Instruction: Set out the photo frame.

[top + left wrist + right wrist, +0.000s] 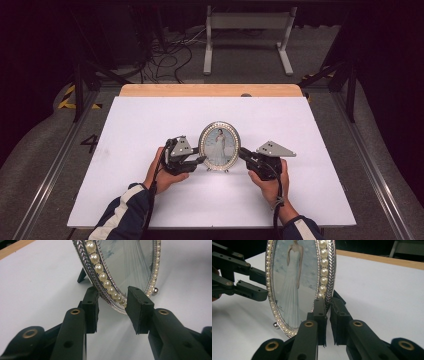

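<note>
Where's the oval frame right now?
In the high view the frame stands upright mid-table, between the left claw and the right claw, which grips its rim.

A white table (150, 125) with a wooden far edge stood on grey floor (45, 145); cables (165, 57) lay beyond, against darkness.

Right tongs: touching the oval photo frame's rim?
Touching. In the right gripper view the right tongs are pinched on the pearl rim of the oval photo frame.
</note>
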